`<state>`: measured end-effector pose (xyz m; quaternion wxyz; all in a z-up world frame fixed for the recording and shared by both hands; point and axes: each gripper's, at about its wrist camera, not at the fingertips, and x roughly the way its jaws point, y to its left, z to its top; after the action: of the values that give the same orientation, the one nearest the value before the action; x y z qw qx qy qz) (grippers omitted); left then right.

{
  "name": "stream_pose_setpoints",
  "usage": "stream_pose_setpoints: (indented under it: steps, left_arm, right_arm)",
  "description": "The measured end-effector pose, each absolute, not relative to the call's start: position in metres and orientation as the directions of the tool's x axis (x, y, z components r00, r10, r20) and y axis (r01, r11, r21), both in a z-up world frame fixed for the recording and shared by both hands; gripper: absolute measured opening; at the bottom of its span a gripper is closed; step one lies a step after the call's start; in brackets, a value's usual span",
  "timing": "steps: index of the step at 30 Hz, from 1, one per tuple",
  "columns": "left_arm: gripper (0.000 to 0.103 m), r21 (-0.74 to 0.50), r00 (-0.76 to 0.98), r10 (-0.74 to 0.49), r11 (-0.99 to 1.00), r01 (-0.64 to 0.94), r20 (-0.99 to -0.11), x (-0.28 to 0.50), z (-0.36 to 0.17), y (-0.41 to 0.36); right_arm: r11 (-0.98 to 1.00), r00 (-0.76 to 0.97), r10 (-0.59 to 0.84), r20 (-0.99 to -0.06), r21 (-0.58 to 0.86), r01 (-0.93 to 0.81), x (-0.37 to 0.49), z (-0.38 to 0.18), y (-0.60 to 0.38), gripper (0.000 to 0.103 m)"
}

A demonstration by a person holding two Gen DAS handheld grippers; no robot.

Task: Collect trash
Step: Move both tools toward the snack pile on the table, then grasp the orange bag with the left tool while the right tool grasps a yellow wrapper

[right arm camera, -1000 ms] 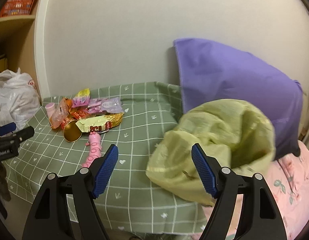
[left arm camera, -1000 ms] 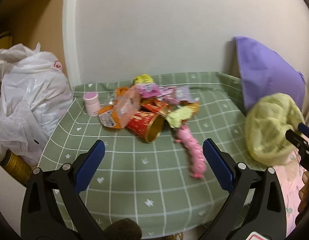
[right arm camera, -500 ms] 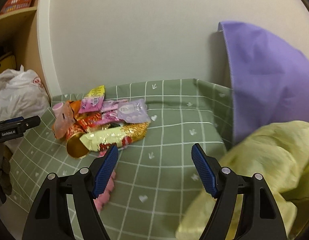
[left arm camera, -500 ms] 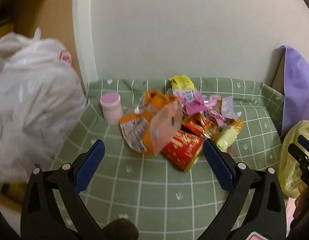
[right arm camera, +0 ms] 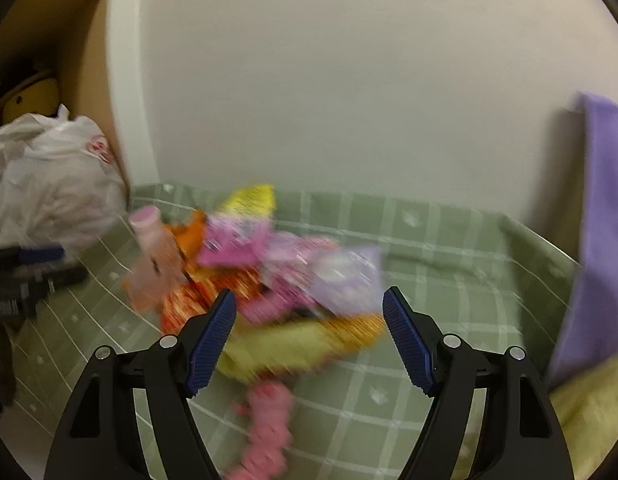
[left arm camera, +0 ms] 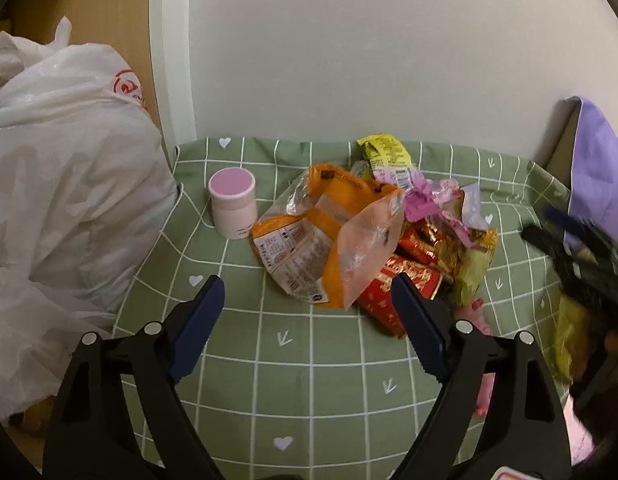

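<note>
On the green checked bedsheet (left arm camera: 245, 364), close to the white wall (left arm camera: 369, 60), lies a heap of trash. An orange-and-clear plastic snack bag (left arm camera: 329, 236) sits at its front, its open mouth tilted toward the camera. Behind it stands a yellow wrapper (left arm camera: 385, 152), with crumpled pink wrappers (left arm camera: 425, 200) beside that, and red-and-gold packaging (left arm camera: 405, 276) pokes out from under the bag. A pink fuzzy toy (right arm camera: 269, 428) lies nearer, at the heap's front edge. Just left of the bag a small pink-lidded jar (left arm camera: 232, 202) stands upright, apart from the heap. A white plastic bag (left arm camera: 61, 184) bulges at the sheet's left edge, and a purple pillow (left arm camera: 597, 176) leans at the far right.

The left gripper (left arm camera: 307, 308) hangs above the sheet just short of the snack bag, its blue pads spread fairly wide; its jaws have just been closing a little, with nothing between them. The right gripper (right arm camera: 309, 328) points at the same heap from the other side, its fingers also wide apart and empty; its view is smeared with motion blur. A yellow-green bag (right arm camera: 593, 412) shows at that view's lower right corner.
</note>
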<state>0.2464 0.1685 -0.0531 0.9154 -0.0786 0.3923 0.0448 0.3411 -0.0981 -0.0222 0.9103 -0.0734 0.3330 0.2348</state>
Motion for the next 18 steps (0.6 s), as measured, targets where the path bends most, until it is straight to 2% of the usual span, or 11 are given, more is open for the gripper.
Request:
stream_pose_setpoints:
  steps: [4, 11, 13, 14, 15, 18]
  left_arm:
    - [0.08, -0.114, 0.695, 0.024, 0.982, -0.152, -0.719, 0.244, -0.055, 0.18]
    - [0.079, -0.154, 0.699, 0.013, 0.972, -0.176, -0.715, 0.23, -0.059, 0.198]
    - [0.079, -0.154, 0.694, 0.011, 0.972, -0.176, -0.72, 0.228, -0.063, 0.199]
    - [0.079, -0.149, 0.688, 0.014, 0.973, -0.177, -0.725, 0.23, -0.064, 0.2]
    - [0.079, -0.144, 0.68, 0.017, 0.973, -0.18, -0.733, 0.232, -0.066, 0.201]
    - [0.079, -0.167, 0.679, -0.001, 0.969, -0.179, -0.734, 0.237, -0.068, 0.203]
  right_arm:
    - [0.83, 0.591, 0.439, -0.677, 0.053, -0.556, 0.378, -0.031, -0.057, 0.058]
    - [0.798, 0.498, 0.391, -0.774, 0.017, -0.602, 0.446, -0.064, 0.003, 0.057]
    - [0.787, 0.427, 0.421, -0.8, 0.087, -0.611, 0.461, -0.073, 0.006, 0.047]
    - [0.774, 0.371, 0.451, -0.812, 0.149, -0.615, 0.467, -0.078, 0.006, 0.029]
    - [0.77, 0.344, 0.466, -0.815, 0.182, -0.611, 0.47, -0.08, 0.006, 0.021]
    - [0.764, 0.346, 0.504, -0.791, 0.221, -0.606, 0.462, -0.069, -0.004, 0.014]
